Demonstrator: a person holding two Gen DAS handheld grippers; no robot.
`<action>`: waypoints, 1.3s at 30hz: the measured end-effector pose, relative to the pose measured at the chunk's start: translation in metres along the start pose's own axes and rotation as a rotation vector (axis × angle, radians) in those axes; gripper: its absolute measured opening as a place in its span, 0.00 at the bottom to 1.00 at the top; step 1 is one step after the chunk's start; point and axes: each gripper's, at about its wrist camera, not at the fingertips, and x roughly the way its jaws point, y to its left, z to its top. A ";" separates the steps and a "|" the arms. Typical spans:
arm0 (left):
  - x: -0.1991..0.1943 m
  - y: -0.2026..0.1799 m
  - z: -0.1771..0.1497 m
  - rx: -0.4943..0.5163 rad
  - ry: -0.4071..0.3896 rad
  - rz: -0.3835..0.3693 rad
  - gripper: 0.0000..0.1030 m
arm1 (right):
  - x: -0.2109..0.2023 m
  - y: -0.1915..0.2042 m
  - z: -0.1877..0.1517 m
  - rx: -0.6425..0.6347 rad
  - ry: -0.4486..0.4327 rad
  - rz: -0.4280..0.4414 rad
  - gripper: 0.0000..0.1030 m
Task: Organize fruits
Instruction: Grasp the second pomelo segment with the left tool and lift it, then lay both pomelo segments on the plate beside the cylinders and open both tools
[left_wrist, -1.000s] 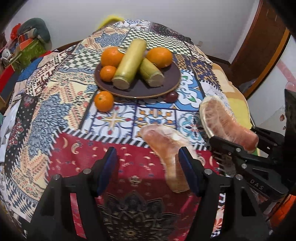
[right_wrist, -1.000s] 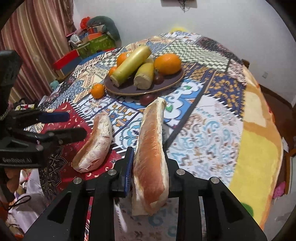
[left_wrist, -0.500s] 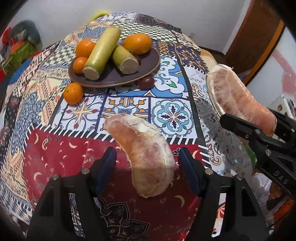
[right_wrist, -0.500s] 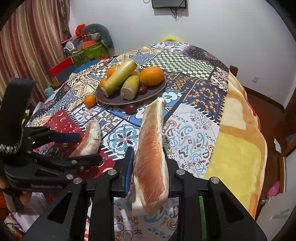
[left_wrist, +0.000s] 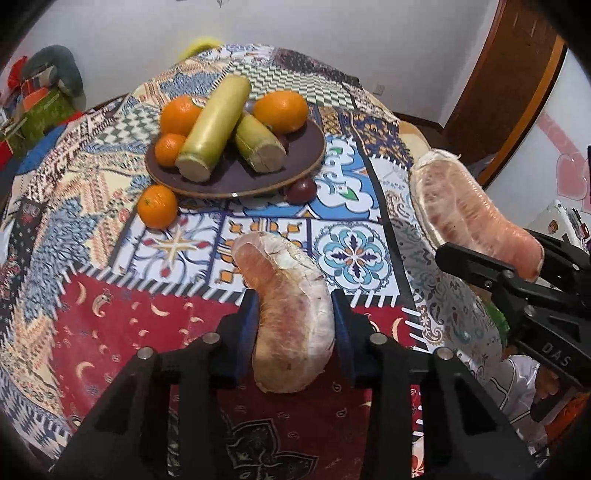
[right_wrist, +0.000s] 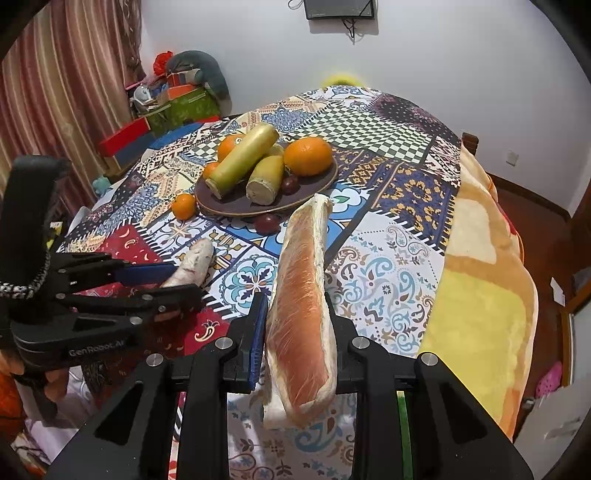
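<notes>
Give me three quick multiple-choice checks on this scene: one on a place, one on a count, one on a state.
1. Where is the loose mandarin?
A) on the plate
B) on the tablecloth beside the plate
C) on the floor

2. How many sugarcane pieces lie on the plate?
A) one
B) two
C) four

3. The right claw is:
A) open and empty
B) shut on a spoon
C) shut on a pomelo segment

Answers:
1 B, it sits on the cloth just off the plate's rim.
2 B, two cut stalks lie side by side.
3 C, both pads press the segment.
</notes>
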 end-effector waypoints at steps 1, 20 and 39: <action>-0.003 0.002 0.001 -0.004 -0.008 -0.006 0.33 | 0.000 0.000 0.001 0.001 -0.003 0.001 0.24; -0.038 0.024 0.035 -0.017 -0.152 -0.006 0.19 | 0.011 0.005 0.030 -0.002 -0.040 0.022 0.23; -0.029 0.048 0.100 -0.046 -0.260 0.020 0.19 | 0.041 -0.002 0.076 -0.009 -0.084 0.044 0.24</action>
